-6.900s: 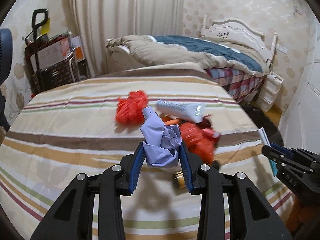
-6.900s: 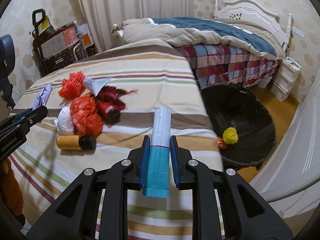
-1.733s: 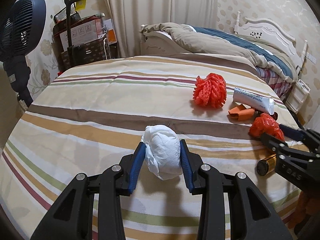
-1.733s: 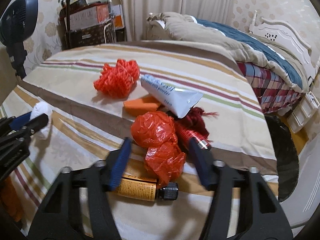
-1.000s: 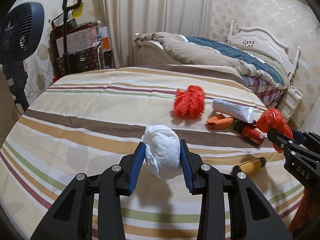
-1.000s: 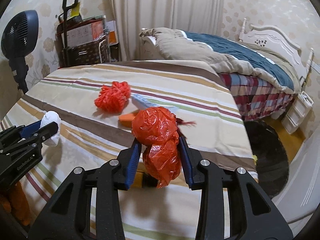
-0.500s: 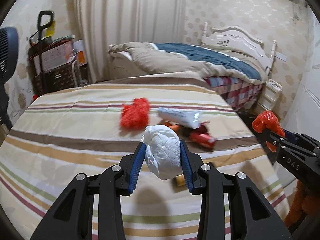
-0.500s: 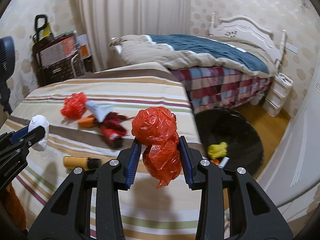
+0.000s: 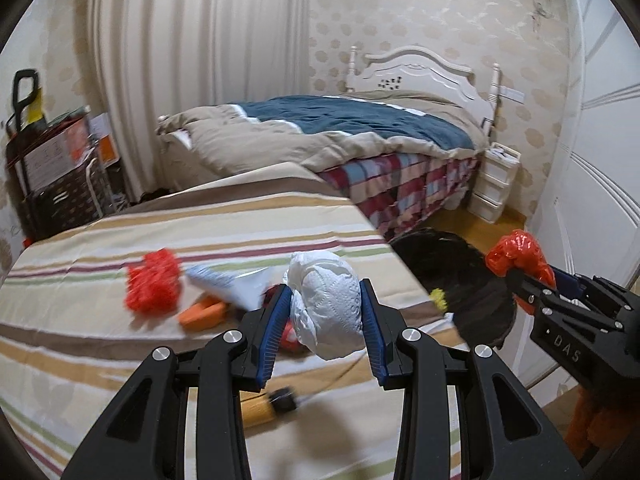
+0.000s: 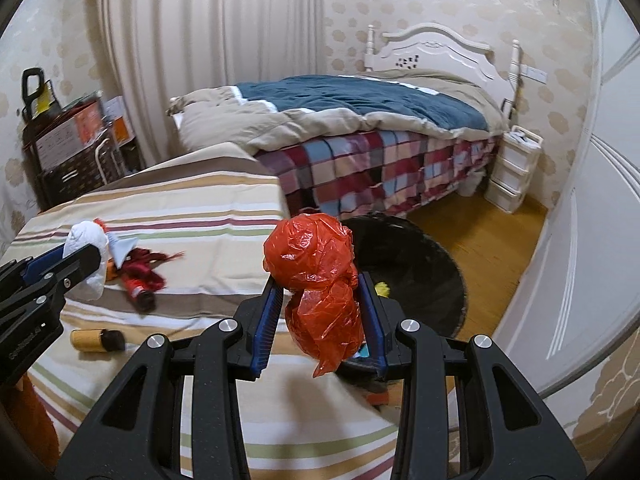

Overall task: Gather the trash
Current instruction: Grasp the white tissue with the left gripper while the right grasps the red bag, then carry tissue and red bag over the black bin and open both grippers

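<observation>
Nearest, the left gripper (image 9: 325,322) was clamped on a crumpled white tissue wad (image 9: 326,306), held above the striped table (image 9: 100,360). To its right, the right gripper (image 10: 319,314) was clamped on a crinkled red plastic bag (image 10: 316,280), near the table's right edge. Behind them on the table lay an amber bottle (image 10: 96,340), a red bottle (image 10: 138,280), a white tube (image 9: 230,286) and an orange-red mesh ball (image 9: 154,286). Farther right, on the floor, stood the black trash bin (image 10: 424,260).

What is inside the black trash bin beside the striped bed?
Inside the black trash bin a yellow fluffy ball is visible. The red plastic bag held in the right claw covers the bin's near part, so anything else there stays hidden.
</observation>
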Demonstrator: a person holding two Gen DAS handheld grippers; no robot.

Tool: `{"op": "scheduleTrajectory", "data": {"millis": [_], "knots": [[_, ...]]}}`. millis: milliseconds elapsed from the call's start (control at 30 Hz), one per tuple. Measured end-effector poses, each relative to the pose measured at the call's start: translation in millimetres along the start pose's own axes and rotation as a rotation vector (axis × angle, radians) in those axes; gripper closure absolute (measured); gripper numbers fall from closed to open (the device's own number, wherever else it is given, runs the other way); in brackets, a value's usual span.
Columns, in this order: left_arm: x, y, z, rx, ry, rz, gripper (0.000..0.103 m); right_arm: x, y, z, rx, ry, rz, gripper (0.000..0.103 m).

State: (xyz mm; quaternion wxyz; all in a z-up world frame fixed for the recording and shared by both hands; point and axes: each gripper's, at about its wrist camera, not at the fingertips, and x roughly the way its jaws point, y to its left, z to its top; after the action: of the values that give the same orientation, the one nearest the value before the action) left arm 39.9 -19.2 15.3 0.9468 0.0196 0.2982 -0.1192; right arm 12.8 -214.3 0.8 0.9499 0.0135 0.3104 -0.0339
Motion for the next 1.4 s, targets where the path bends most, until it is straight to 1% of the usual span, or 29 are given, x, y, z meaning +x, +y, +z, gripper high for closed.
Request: {"op": "scheduleTrajectory", "data": {"millis": [100, 233, 367, 633, 767, 1000, 1200, 1300, 1400], "knots": [[12, -15, 7, 0.015, 0.002, -0.020, 0.066, 5, -13, 2, 0.017, 0.003, -0.016, 0.066], [29, -30, 13, 0.014, 0.029, -0.050, 0.065, 14, -29, 6, 0.039, 0.005, -0.036, 0.066], [49, -47, 20, 0.037, 0.040, -0.054, 0.066, 24, -41, 7, 0.056, 0.013, -0.050, 0.066], [84, -81, 32, 0.100, 0.031, -0.058, 0.065, 53, -69, 10, 0.097, 0.034, -0.075, 0.066], [104, -95, 32, 0.121, 0.056, -0.060, 0.065, 68, -79, 13, 0.112, 0.050, -0.080, 0.066], [135, -111, 36, 0.131, 0.101, -0.055, 0.065, 92, -89, 17, 0.132, 0.075, -0.084, 0.066], [149, -114, 39, 0.125, 0.126, -0.054, 0.065, 104, -95, 19, 0.142, 0.081, -0.093, 0.066], [151, -116, 39, 0.138, 0.126, -0.048, 0.064, 108, -97, 20, 0.138, 0.083, -0.099, 0.066], [153, -115, 38, 0.141, 0.131, -0.043, 0.059, 110, -100, 21, 0.140, 0.081, -0.108, 0.064]]}}
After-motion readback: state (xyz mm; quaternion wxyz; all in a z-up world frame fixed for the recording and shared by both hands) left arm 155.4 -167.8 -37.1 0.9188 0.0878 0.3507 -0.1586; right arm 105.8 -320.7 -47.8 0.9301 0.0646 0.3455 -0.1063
